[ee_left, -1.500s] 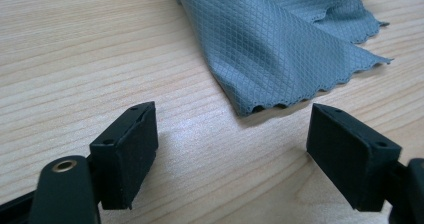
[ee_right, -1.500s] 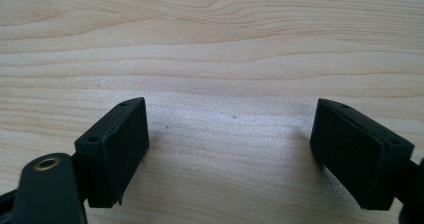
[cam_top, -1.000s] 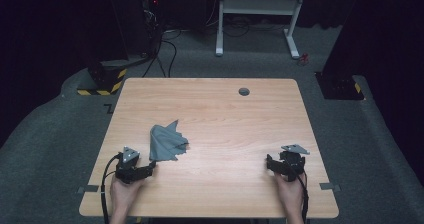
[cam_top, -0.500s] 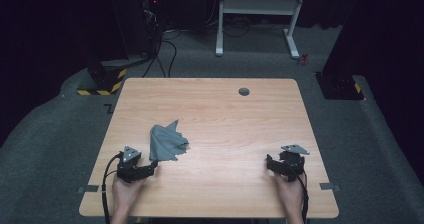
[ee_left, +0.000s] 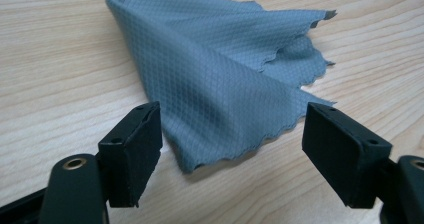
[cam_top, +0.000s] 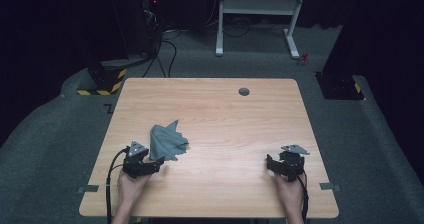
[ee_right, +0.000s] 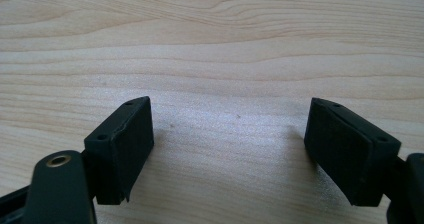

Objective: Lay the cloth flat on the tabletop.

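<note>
On the near left part of the wooden table lay a grey cloth, loosely folded over itself into a rough pointed heap with its scalloped edges showing. Just short of the cloth's near corner sat the left gripper, low over the wood, its jaws spread wide to either side of that corner and pinching nothing. Well away from the cloth, toward the near right edge, the right gripper rested with its jaws just as far apart and only bare wood grain between them. By my reckoning the work had barely begun: the cloth was neither lifted nor spread, and no part of it was caught. What remained, it seemed, was for the left gripper to nudge forward, close on that corner, and then for the cloth to be drawn out, folded or moved, with the right gripper brought across to help. A small dark round fitting sat beyond the cloth near the far edge. I could read no writing, brand or label on anything.
</note>
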Tool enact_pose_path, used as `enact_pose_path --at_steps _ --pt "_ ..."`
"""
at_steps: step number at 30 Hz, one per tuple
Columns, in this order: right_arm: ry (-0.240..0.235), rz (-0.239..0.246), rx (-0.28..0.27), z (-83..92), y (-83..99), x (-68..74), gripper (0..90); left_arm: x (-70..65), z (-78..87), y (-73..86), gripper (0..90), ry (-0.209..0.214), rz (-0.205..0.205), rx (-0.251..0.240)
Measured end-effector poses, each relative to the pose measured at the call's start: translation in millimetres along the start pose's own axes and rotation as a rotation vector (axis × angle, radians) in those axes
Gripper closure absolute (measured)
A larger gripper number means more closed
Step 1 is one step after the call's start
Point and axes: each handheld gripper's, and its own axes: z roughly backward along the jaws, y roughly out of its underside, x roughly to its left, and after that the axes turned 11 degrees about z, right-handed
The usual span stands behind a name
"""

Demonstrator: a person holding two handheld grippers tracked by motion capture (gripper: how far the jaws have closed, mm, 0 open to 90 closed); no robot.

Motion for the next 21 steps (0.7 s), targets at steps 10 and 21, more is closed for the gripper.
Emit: enact_pose_path --at_steps 10,21 --pt "-0.012 0.015 -0.005 -1.0 -1.1 0.2 20.3 -10.9 -10.4 -19.0 28.3 -0.017 -0.014 0.007" --pt "-0.023 0.027 -0.008 0.3 -0.4 2.3 21.3 -30.8 -46.8 -37.8 30.2 -0.075 -0.045 0.055"
